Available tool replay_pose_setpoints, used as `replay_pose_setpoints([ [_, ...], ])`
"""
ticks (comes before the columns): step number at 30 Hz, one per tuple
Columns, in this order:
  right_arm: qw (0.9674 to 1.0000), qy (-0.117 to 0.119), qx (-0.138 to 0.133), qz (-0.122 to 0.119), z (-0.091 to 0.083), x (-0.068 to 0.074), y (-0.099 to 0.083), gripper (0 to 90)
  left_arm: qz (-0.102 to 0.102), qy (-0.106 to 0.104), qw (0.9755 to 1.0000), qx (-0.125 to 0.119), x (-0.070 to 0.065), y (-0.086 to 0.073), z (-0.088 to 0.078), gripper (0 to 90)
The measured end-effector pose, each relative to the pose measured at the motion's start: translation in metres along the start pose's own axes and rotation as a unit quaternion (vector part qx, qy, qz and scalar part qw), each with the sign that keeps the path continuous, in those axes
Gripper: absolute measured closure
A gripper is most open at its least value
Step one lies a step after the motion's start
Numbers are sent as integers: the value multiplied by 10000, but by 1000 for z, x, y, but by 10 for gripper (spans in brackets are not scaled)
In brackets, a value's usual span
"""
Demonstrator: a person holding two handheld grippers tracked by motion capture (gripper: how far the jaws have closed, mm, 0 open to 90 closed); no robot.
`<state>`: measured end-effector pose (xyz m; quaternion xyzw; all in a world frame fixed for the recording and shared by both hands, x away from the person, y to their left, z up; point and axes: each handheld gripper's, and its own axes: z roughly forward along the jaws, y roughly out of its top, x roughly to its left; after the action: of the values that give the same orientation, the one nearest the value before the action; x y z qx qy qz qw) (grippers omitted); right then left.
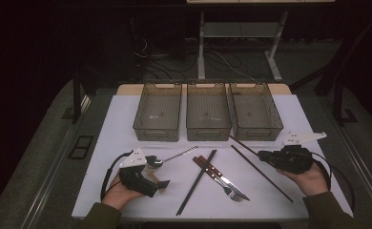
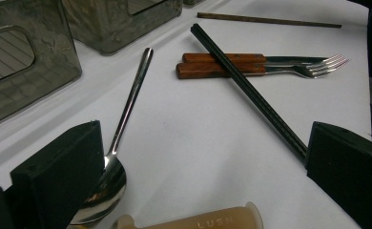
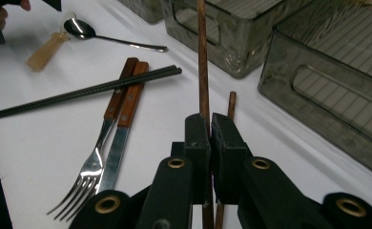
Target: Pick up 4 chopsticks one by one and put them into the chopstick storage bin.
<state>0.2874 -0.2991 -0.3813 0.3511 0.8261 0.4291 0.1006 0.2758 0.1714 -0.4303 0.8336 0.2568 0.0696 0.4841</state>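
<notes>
Up top, three bins side by side, all empty, cutlery on the white mat before them, left gripper open beside a spoon, right gripper clamped on a brown chopstick.

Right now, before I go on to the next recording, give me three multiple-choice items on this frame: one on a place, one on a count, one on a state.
1. Where does the spoon lie?
A. in the middle bin
B. on the table by the left tongs
C. under the fork

2. How many clear bins stand at the far edge of the table?
A. two
B. three
C. four

3. In what state are the right tongs?
A. shut on a brown chopstick
B. wide open
C. shut on the fork

Answers: 1 B, the spoon's bowl lies on the white top beside the left jaw in the left gripper view. 2 B, the high view shows three in a row. 3 A, in the right gripper view the jaws pinch the stick.
</notes>
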Motion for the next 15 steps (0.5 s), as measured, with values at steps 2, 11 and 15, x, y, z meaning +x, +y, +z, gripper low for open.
replay_pose_setpoints([
  [2, 10000, 6, -10, -20, 1, 0, 3, 860, -17, -2, 10000, -35, 0, 0, 1, 0],
  [11, 10000, 31, -41, -52, 10, 2, 17, 860, -2, 9, 10000, 20, 0, 0, 1, 0],
  [15, 10000, 39, -68, -32, 15, 1, 24, 860, -4, -4, 10000, 25, 0, 0, 2, 0],
])
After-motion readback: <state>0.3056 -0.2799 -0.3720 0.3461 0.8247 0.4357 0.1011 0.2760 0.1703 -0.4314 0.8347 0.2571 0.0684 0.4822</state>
